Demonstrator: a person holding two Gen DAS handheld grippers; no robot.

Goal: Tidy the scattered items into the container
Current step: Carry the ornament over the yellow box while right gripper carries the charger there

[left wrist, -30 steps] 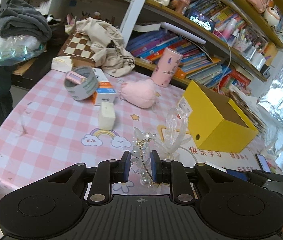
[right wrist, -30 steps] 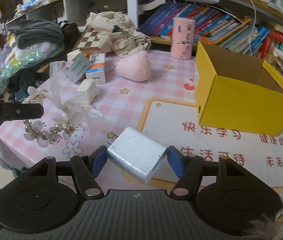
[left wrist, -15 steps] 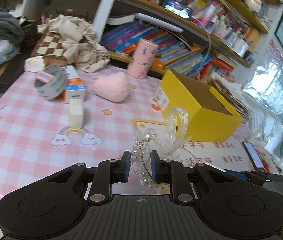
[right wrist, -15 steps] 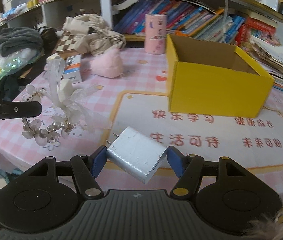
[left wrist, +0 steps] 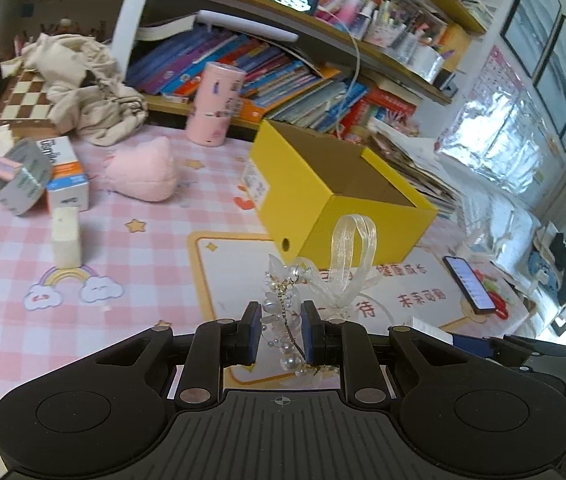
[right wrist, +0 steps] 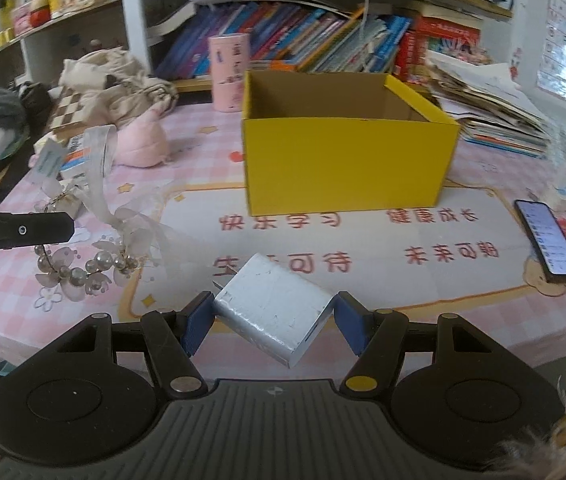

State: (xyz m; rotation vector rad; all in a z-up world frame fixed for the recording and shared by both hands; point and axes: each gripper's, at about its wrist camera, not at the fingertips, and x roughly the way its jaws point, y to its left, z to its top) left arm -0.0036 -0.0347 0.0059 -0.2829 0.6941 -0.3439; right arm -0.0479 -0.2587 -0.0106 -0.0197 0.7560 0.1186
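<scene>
Yellow box (right wrist: 347, 160) sits open-topped at the centre of my right view, on the pink checked counter (left wrist: 11, 344). My right claw (right wrist: 273, 322) is clamped across a silver charger block (right wrist: 271, 312), held tilted at the lower middle of the frame. My left claw (left wrist: 281, 334) is pinched tight on a pearl hairpiece (left wrist: 287, 308) with a sheer ribbon loop, low centre in the left view, just in front of the box.

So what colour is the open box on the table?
The box is bright yellow outside with a plain brown cardboard inside, clearest in the right wrist view.
</scene>
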